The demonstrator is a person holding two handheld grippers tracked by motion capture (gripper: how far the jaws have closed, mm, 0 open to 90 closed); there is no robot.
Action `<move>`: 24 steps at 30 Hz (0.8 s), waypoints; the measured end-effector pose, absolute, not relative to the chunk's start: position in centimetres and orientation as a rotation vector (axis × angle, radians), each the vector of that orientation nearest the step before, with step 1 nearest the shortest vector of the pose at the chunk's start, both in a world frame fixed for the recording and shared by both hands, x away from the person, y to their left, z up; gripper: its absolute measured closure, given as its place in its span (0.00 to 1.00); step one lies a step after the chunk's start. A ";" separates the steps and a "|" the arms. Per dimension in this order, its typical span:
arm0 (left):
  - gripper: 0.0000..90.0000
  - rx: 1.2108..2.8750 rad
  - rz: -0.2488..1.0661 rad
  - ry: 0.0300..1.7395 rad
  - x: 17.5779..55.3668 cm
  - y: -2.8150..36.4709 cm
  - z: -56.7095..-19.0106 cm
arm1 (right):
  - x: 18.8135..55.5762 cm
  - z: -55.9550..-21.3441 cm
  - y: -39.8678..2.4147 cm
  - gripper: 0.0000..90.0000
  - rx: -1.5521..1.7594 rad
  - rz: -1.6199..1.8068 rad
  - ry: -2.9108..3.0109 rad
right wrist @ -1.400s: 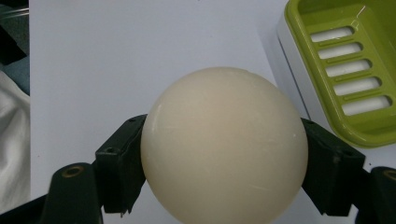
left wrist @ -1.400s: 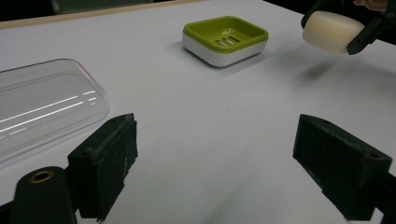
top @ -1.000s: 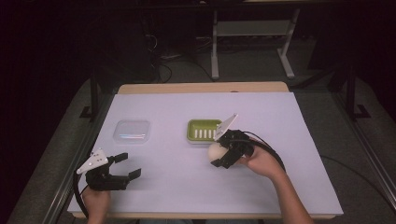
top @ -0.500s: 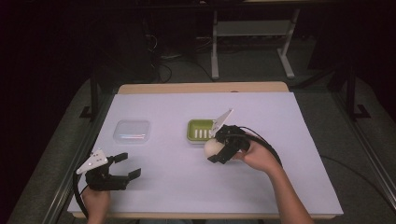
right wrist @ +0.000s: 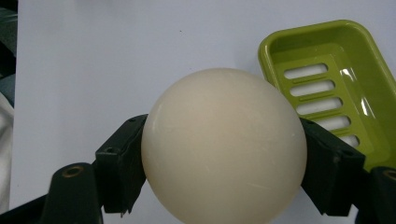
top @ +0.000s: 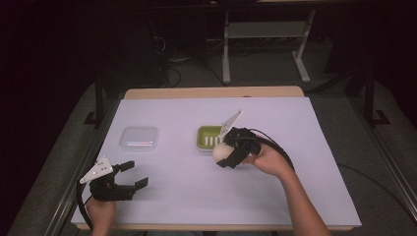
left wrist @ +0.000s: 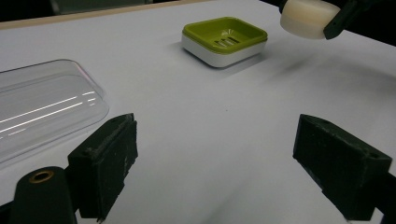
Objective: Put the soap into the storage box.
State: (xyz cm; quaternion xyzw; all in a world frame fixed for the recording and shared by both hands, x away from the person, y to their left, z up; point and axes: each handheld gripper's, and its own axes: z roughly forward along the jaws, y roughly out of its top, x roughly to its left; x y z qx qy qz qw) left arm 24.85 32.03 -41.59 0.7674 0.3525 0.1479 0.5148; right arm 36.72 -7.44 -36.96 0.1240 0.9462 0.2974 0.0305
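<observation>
A cream round soap bar (right wrist: 224,147) sits squeezed between the jaws of my right gripper (top: 227,153), held above the table just at the near edge of a green slotted soap dish (top: 210,136). The dish (right wrist: 327,88) is empty, and the soap (left wrist: 308,17) hangs to its right in the left gripper view. My left gripper (top: 132,174) stands open near the table's front left corner, nothing between its jaws. A clear plastic lid (top: 139,138) lies flat beyond it, left of the dish (left wrist: 224,39).
A white sheet (top: 295,147) covers the table, with a wooden edge at the back. The clear lid (left wrist: 42,109) lies close ahead of my left jaws. Dark floor, cables and a metal frame lie beyond the table.
My right gripper has carried the soap slightly back and left, closer to the green dish. The left gripper has stayed where it was.
</observation>
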 end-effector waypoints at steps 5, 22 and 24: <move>0.15 1.839 0.355 0.849 24.8 32.0 -41.6 | 37.1 -36.8 -7.3 0.27 0.382 0.921 2.919; 0.15 1.834 0.353 0.851 24.9 32.0 -41.6 | 38.7 -35.5 -6.3 0.27 0.373 0.923 2.909; 0.15 1.835 0.354 0.851 24.9 32.0 -41.6 | 39.1 -35.4 -6.2 0.27 0.377 0.915 2.908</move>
